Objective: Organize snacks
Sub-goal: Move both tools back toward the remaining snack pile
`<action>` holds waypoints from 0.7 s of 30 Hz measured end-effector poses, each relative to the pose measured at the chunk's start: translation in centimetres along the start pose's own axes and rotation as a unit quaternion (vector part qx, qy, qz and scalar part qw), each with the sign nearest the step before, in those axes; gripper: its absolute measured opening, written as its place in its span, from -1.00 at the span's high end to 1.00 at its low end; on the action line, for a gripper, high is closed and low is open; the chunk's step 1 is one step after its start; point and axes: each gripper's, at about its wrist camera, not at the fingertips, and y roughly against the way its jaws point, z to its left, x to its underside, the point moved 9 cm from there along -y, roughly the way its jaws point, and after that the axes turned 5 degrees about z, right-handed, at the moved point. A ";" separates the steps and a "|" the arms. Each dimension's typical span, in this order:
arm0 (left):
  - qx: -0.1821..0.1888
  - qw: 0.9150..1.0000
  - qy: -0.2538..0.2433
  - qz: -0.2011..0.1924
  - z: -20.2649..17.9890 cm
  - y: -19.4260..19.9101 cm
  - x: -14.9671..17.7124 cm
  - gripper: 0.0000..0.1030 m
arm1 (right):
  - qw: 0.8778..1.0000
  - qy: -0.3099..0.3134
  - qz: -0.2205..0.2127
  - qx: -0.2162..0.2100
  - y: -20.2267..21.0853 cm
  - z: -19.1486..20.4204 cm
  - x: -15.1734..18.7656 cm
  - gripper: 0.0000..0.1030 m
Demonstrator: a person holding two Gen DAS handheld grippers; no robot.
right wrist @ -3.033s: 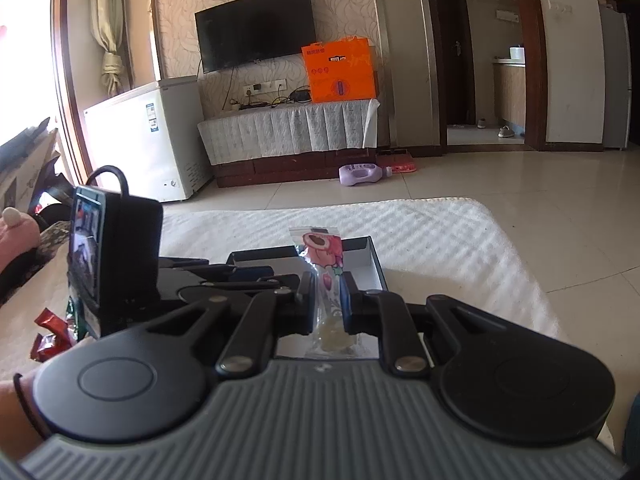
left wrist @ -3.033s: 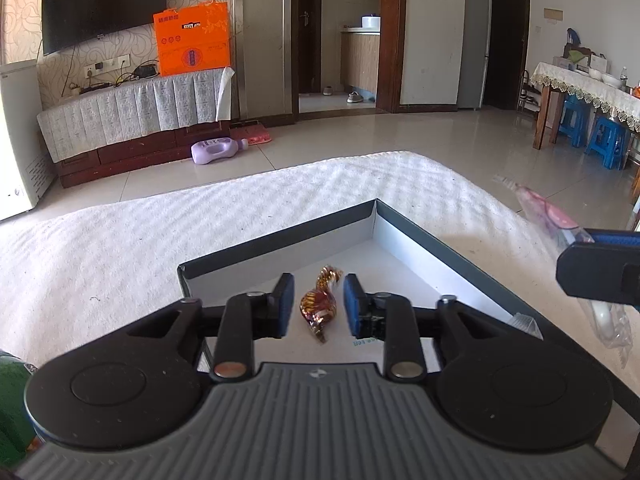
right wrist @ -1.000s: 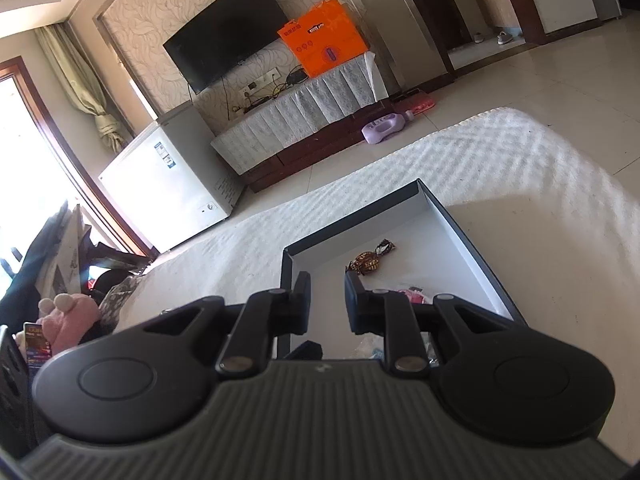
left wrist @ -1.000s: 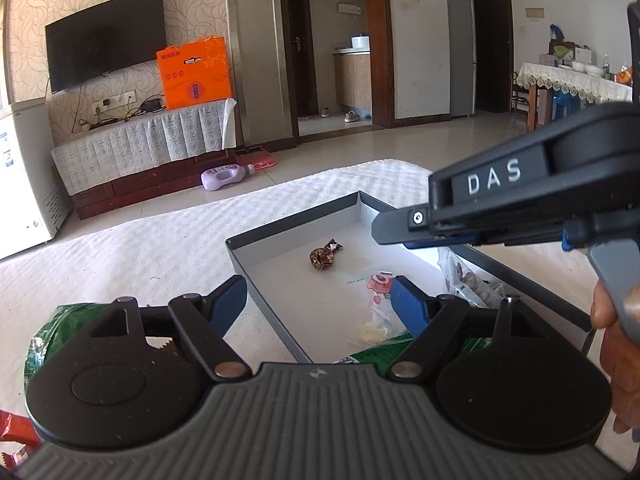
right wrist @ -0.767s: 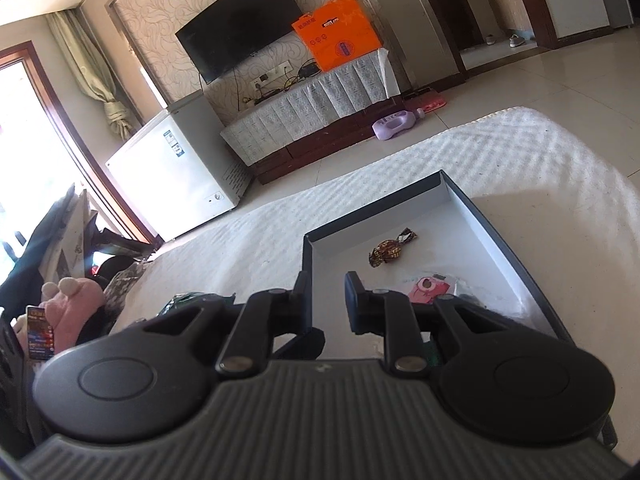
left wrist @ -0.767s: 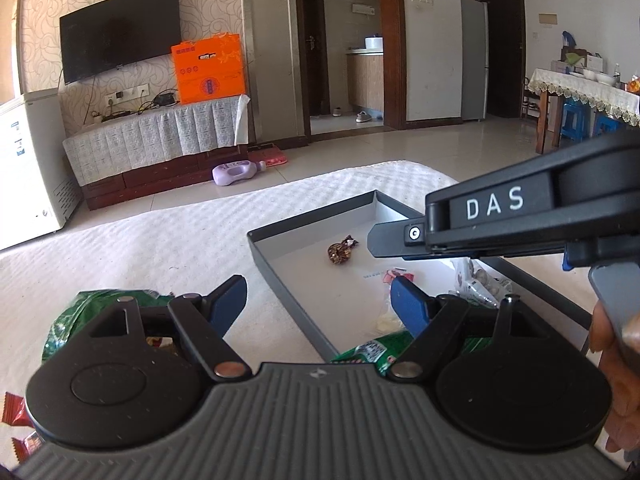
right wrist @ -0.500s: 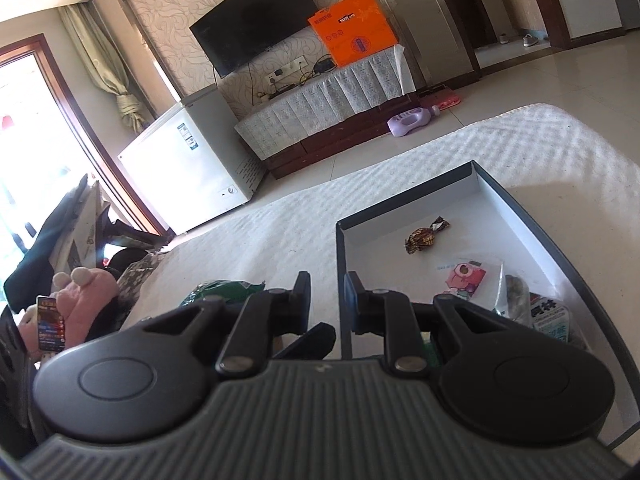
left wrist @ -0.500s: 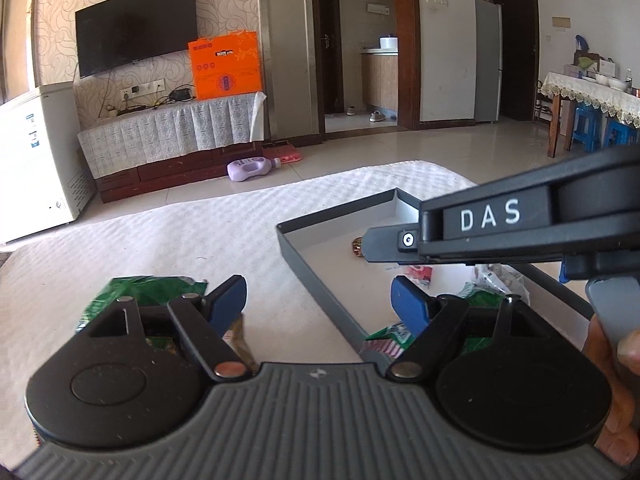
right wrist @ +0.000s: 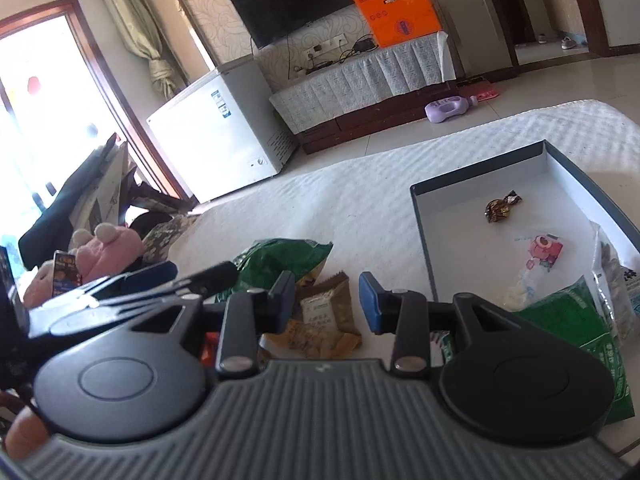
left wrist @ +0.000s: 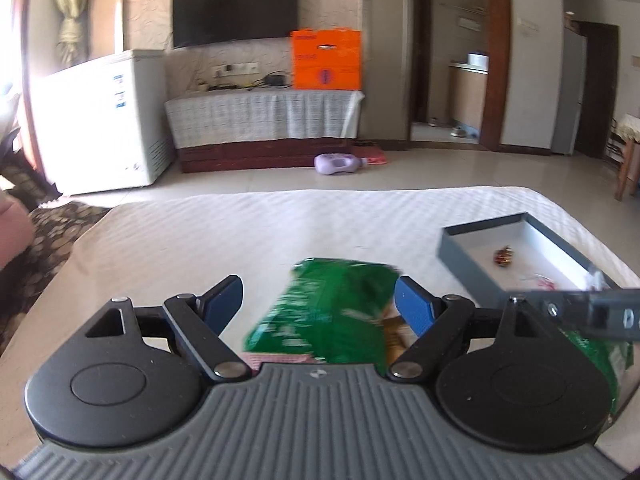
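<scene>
Two grippers are showing: left gripper (left wrist: 318, 298), right gripper (right wrist: 327, 300). One grey box (right wrist: 420, 216) is sitting toward the right edge of the white cloth (right wrist: 340, 200).

In the box, lying:
- one dark foil candy (right wrist: 502, 207)
- one clear packet with pink print (right wrist: 538, 258)
- one clear bag (right wrist: 610, 276) at the near right wall, contents unclear
- one green packet (right wrist: 568, 320) overhanging the near wall

On the cloth, lying outside the box:
- one green bag (left wrist: 328, 308)
- two small brown-yellow packets (right wrist: 326, 310), touching

Red scraps beneath the right gripper are staying uncounted, too hidden.

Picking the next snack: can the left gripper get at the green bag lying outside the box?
Probably yes. The left gripper is open and opening wider, the green bag lies flat between its fingers, pads not touching it, nothing on top.
</scene>
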 end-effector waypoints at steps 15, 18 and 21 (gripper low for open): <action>-0.027 0.999 0.040 0.019 7.8 2.0 1.8 -0.68 | 0.898 0.414 0.059 0.136 -5.0 7.0 5.7 -0.04; -0.030 0.999 0.034 0.023 7.5 1.7 1.9 -0.68 | 0.875 0.456 0.068 0.145 -6.5 7.5 6.3 -0.04; -0.037 0.998 0.033 0.025 7.4 1.3 2.1 -0.69 | 0.862 0.478 0.081 0.148 -7.7 7.6 7.1 -0.04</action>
